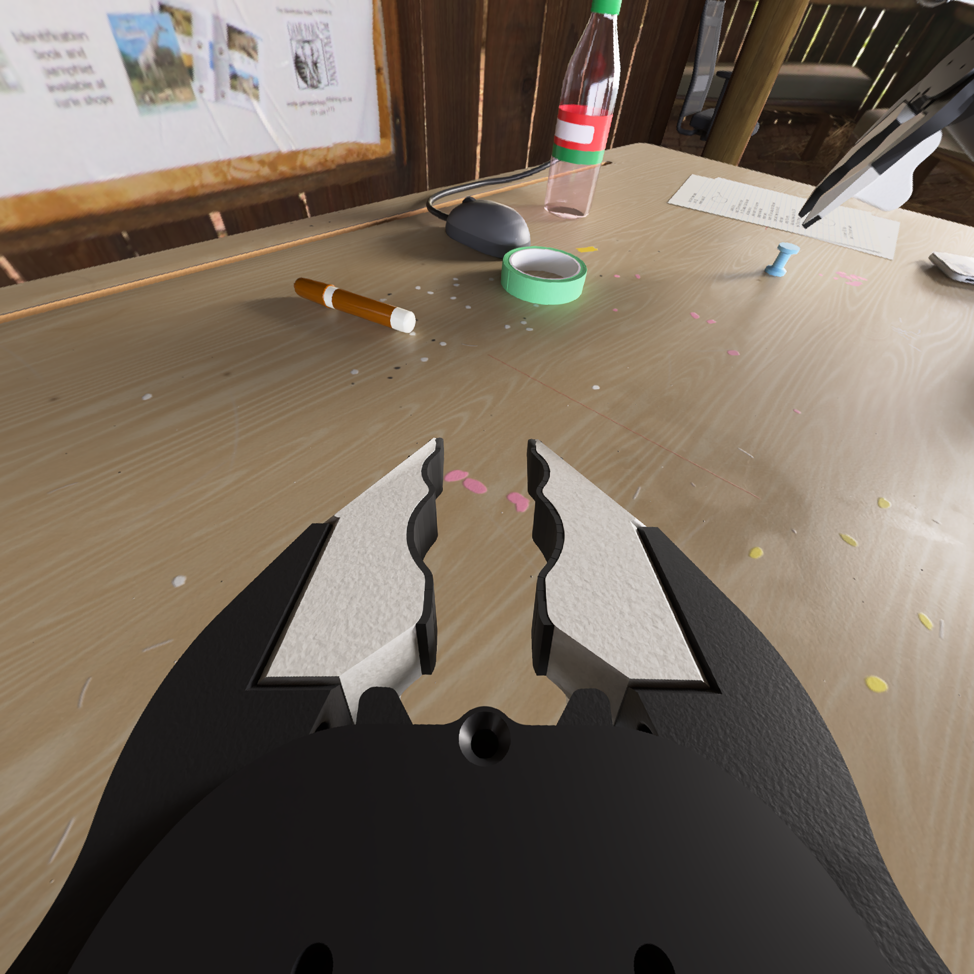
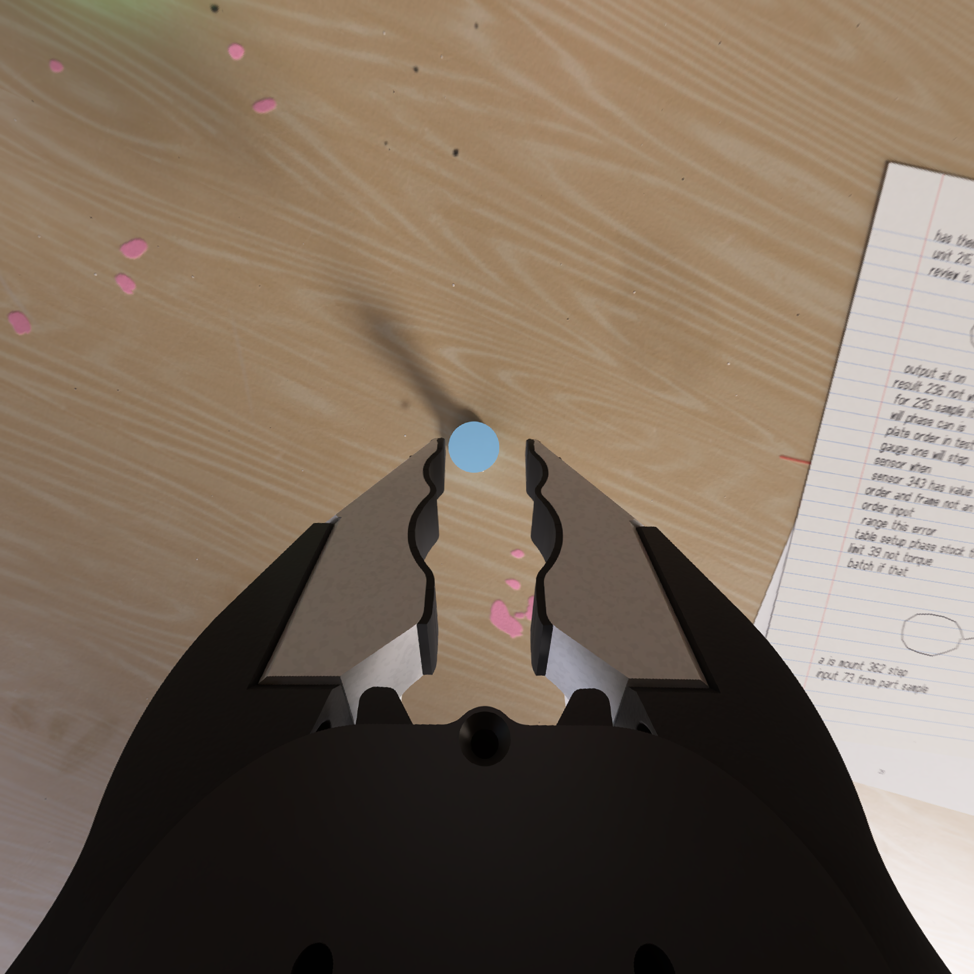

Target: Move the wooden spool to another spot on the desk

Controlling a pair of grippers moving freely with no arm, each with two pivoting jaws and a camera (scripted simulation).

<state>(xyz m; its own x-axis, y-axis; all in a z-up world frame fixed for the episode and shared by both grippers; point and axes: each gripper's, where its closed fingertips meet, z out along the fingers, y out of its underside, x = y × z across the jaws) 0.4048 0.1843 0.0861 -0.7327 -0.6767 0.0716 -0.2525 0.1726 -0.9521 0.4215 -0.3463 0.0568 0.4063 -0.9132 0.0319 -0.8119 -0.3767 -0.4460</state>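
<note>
The spool (image 1: 782, 258) is small and light blue. It stands upright on the wooden desk (image 1: 211, 448) at the far right. In the right wrist view I look straight down on it, and its round top (image 2: 473, 447) lies between my fingertips, close to the left one. My right gripper (image 2: 485, 448) is open and empty and hovers just above the spool; it also shows in the left wrist view (image 1: 809, 217). My left gripper (image 1: 485, 448) is open and empty, low over the middle of the desk, far from the spool.
A green tape roll (image 1: 543, 274), an orange marker (image 1: 353, 304), a dark corded mouse (image 1: 487, 226) and a clear bottle (image 1: 582, 116) lie at the back. A lined paper sheet (image 2: 906, 474) lies just right of the spool. A white object (image 1: 954, 263) sits at the right edge.
</note>
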